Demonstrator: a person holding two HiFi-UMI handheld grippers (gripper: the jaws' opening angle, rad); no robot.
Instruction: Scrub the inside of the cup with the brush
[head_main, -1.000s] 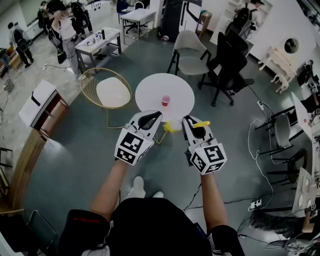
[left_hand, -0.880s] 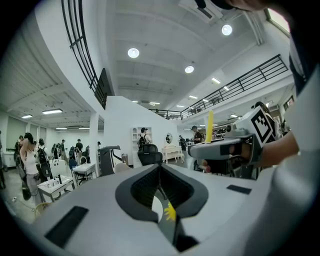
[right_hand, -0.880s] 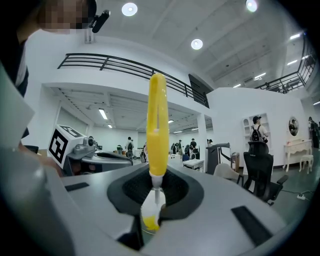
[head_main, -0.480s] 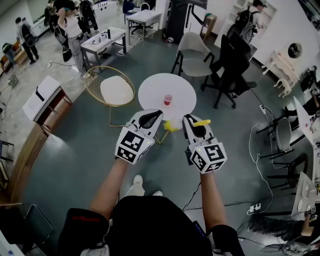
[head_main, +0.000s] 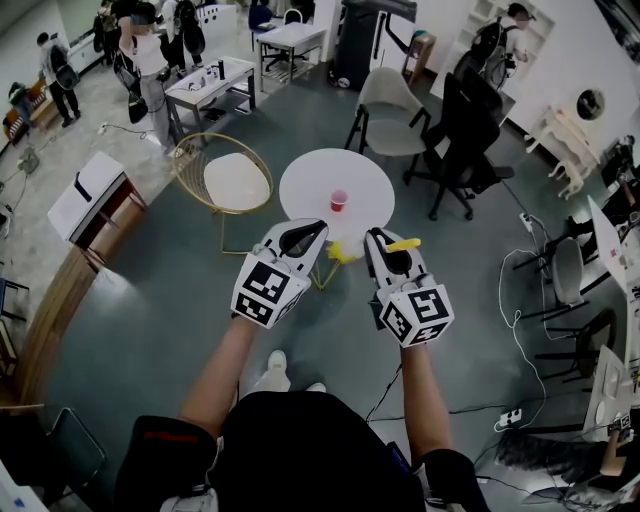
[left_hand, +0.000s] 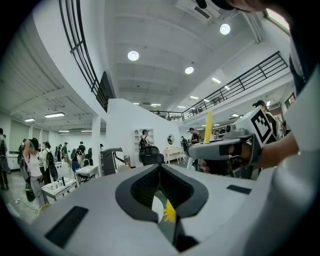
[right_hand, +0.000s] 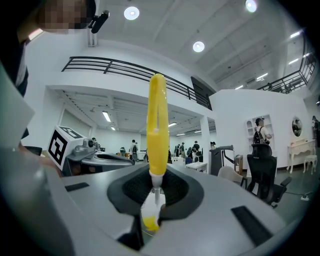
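Right tool pinching a yellow brush by its thin neck, left tool pressed together and empty, both level and side by side, red cup upright on the round white bench, well apart from both tools

The person is wearing a black short-sleeved top, with a small red mark showing on the left sleeve, and white shoes. The left gripper and right gripper are showing pale grey shells with black jaw pads, each carrying at its near end a white cube printed with black square markers.
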